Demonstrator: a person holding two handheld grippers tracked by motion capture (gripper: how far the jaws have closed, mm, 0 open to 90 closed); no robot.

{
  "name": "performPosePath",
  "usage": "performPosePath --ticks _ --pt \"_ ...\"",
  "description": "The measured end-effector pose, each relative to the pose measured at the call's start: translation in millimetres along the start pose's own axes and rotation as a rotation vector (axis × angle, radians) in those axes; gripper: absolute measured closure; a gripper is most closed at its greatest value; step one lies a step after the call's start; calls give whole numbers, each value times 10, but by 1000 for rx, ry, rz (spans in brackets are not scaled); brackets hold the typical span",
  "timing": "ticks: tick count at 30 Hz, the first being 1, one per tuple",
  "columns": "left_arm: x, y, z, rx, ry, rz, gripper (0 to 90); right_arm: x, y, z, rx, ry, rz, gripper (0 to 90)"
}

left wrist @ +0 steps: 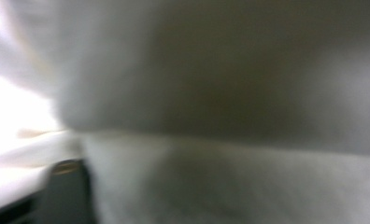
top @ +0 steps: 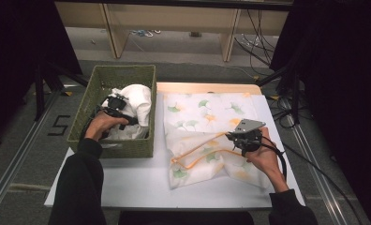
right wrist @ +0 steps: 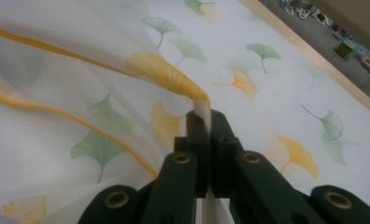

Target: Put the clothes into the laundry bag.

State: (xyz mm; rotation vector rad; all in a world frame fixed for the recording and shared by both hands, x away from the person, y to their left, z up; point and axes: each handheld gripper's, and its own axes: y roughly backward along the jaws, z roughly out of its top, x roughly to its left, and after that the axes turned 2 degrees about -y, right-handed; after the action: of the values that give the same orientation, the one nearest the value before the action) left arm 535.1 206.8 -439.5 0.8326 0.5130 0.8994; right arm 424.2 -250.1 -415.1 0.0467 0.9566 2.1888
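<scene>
Pinching a raised fold of the ginkgo-print cloth (right wrist: 127,93), my right gripper (right wrist: 204,116) has its jaws clamped tight on the fabric. In the high view that right gripper (top: 245,137) sits over the cloth's right half, nearer the table's (top: 141,187) right edge, with the hand behind it and the forearm coming up from the near right corner.

The cloth (top: 207,122) lies spread from the far edge toward the near one, its long axis running away from me, and its near portion is bunched, with an orange hem curling across it. The loose bulk lies to the left of the pinch.

My left gripper (top: 114,107) is down inside the green basket (top: 127,75) at the table's left edge, pushed against the white cloth (top: 139,103) piled there. Its own camera is pressed up against blurred pale fabric (left wrist: 220,116), so I cannot tell whether those jaws are gripping anything; probably they are merely buried in it.

The right hand is plainly nearer the printed cloth, wrist level, jaws pointing left.
</scene>
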Motion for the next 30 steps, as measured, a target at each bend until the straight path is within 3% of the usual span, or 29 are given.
performPosePath --ticks 2,3,6,9,11,12,13,14,15,17,18,19,21,22,23,24,25,30 --pt "-51 -54 5 6 -15 9 168 5 -2 -1 0 -5 1 898" --pt "-69 -68 11 7 -15 17 95 -6 -1 -1 1 7 4 898" --pt "-99 -132 24 33 -17 4 36 -12 -1 1 2 4 8 898" --pt "-118 -234 21 52 -71 72 0 -6 4 -2 1 1 4 897" --pt "-123 -293 10 27 -46 109 1 -11 14 3 0 13 6 898" --pt "-126 -305 23 38 -29 145 36 -9 19 0 3 11 4 898" --pt "-126 -305 23 38 -29 145 114 -9 19 0 3 11 4 898" --pt "-126 -287 35 48 -49 181 114 2 22 1 1 -4 2 898" --pt "-111 -262 38 59 -62 201 226 -9 21 6 -1 10 6 898" --pt "-72 -219 49 57 -42 214 461 -1 9 -1 -3 13 0 898" --pt "-45 -193 54 57 -30 216 506 -11 6 2 -6 23 6 898" --pt "-45 -193 54 57 -30 216 537 -11 6 2 -6 23 6 898" --pt "-34 -157 70 46 2 205 567 -13 9 2 -6 10 7 898" --pt "5 -111 69 18 39 194 607 -14 15 -4 -5 0 3 898" --pt "5 -111 69 18 39 194 624 -14 15 -4 -5 0 3 898" --pt "32 -70 62 -20 72 186 633 -21 25 0 -8 4 -4 898" --pt "32 -70 62 -20 72 186 643 -21 25 0 -8 4 -4 898" --pt "93 123 40 -136 138 124 672 -41 22 1 -11 4 0 899"
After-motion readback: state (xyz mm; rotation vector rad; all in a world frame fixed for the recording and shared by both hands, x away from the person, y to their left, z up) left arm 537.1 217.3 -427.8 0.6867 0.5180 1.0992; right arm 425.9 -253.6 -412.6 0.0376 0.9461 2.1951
